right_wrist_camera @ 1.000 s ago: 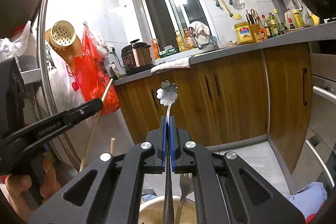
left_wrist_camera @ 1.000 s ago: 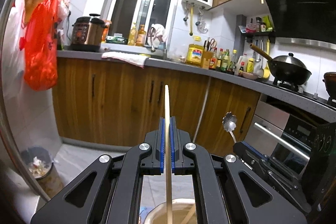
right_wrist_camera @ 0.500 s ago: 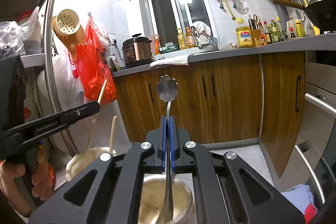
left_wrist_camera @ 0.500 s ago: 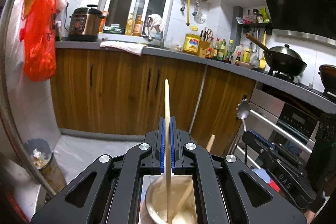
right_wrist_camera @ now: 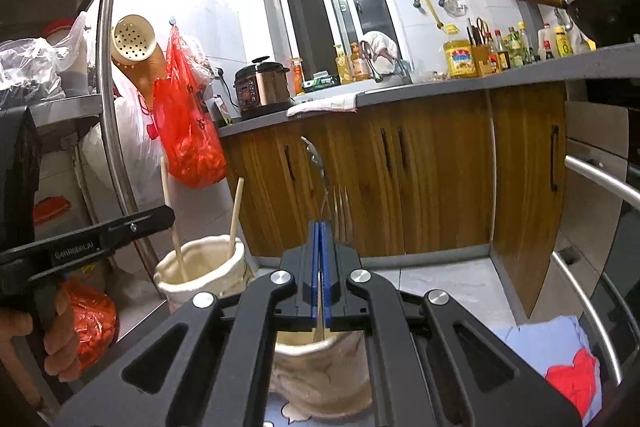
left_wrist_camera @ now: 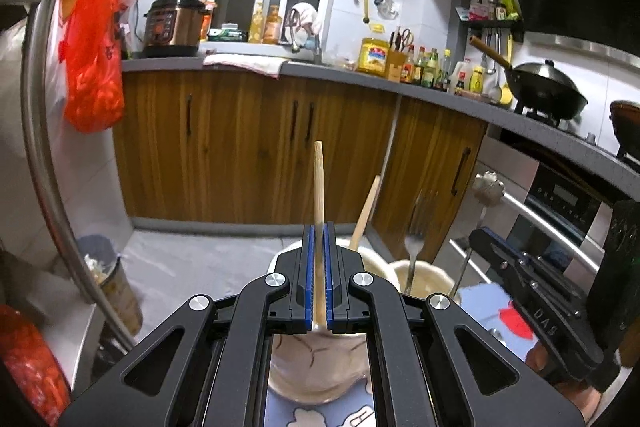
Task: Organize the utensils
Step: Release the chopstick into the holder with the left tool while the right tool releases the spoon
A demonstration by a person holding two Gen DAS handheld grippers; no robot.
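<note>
Two deliveries in hand: I keep the left hand-held gripper (left_wrist_camera: 318, 287) clamped on a wooden chopstick (left_wrist_camera: 318, 195) above its cream cup (left_wrist_camera: 316, 367), and the right hand-held gripper (right_wrist_camera: 321, 275) clamped on a flower-ended metal spoon (right_wrist_camera: 318, 163) above the neighbouring cup (right_wrist_camera: 320, 371). Next: lower each, then part the jaws.

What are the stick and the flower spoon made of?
The stick in the left gripper looks like pale, matte wood or bamboo. The flower spoon in the right gripper looks like metal, probably steel: silvery, thin and shiny.
</note>
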